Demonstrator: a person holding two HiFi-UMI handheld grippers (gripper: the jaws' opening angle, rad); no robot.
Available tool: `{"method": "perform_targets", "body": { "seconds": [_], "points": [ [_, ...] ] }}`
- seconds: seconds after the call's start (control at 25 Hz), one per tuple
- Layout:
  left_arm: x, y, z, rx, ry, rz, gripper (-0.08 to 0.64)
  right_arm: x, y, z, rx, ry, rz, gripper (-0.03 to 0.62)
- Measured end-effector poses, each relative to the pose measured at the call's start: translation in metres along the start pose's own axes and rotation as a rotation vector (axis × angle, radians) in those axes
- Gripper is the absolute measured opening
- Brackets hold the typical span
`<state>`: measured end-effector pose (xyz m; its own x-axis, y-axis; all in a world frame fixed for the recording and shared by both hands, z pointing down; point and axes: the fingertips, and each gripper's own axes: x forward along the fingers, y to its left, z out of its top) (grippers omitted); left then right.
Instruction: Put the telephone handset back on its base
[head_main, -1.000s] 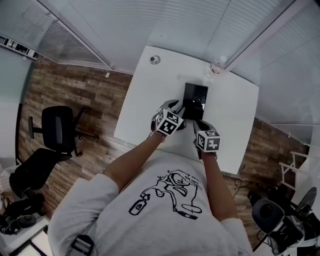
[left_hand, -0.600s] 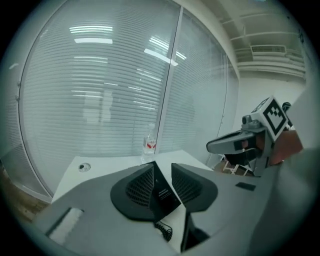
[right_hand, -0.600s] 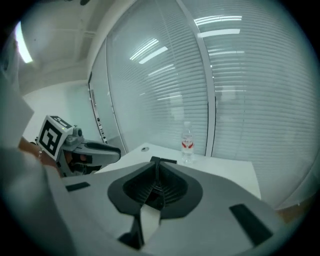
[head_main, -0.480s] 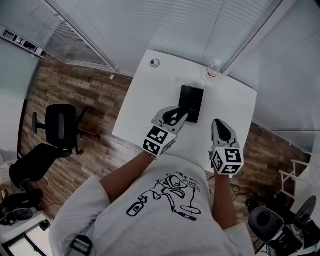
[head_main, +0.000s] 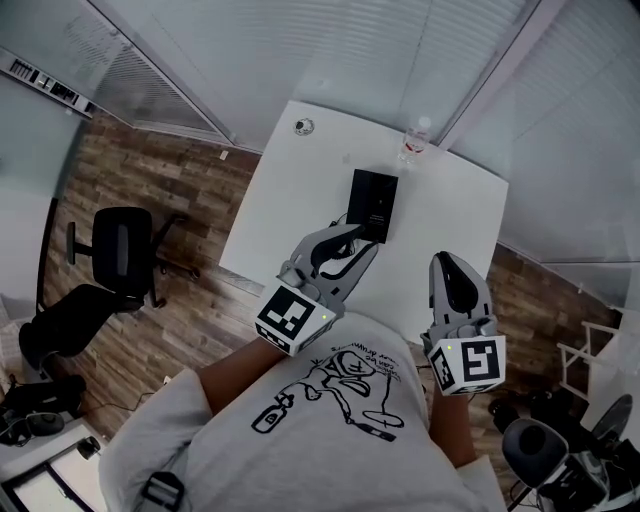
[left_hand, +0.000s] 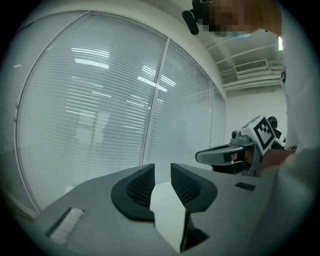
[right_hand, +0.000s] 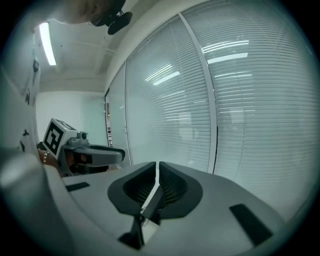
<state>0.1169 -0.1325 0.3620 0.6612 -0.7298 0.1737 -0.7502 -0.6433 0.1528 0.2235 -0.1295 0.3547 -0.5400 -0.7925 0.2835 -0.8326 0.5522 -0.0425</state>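
**Both claws empty, telephone on the surface ahead of them**

The left claw (head_main: 352, 238) is held out in front of the person. In the left gripper view its jaws stand a narrow gap apart with nothing between them; only the pale surface (head_main: 290, 190) shows through the slit. The right claw (head_main: 447, 264) has its jaws drawn together and grips nothing. In the right gripper view a thin sliver of white and something dark shows through the crack low down, too small to name.

The black telephone (head_main: 372, 203) lies on the surface just beyond the left claw's tips, and ahead and to the left of the right claw, well apart from it. From the head view it reads as one dark oblong, and the handset cannot be told from the base. Neither claw touches it.

Farther out past the telephone, a clear bottle (head_main: 414, 143) stands near the surface's far edge. A small round thing (head_main: 303, 127) sits beyond the left claw, at the far left corner.
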Motion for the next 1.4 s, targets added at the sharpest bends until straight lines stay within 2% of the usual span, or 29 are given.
{"method": "perform_targets", "body": {
  "seconds": [0.2, 0.32, 0.84, 1.4],
  "points": [
    [-0.011, -0.026, 0.037, 0.007, -0.083, -0.017, 0.100, -0.022, 0.012, 0.033, -0.032, -0.044, 0.027, 0.020],
    [-0.014, -0.035, 0.048, 0.009, -0.098, -0.016, 0.100, -0.030, 0.017, 0.047, -0.055, -0.068, 0.034, 0.020],
    [-0.012, -0.039, 0.053, 0.006, -0.094, -0.023, 0.100, -0.037, 0.012, 0.055, -0.061, -0.076, 0.002, 0.020],
    [-0.010, -0.040, 0.049, -0.005, -0.082, -0.030, 0.100, -0.035, 0.012, 0.053, -0.055, -0.078, 0.005, 0.020]
  ]
}}
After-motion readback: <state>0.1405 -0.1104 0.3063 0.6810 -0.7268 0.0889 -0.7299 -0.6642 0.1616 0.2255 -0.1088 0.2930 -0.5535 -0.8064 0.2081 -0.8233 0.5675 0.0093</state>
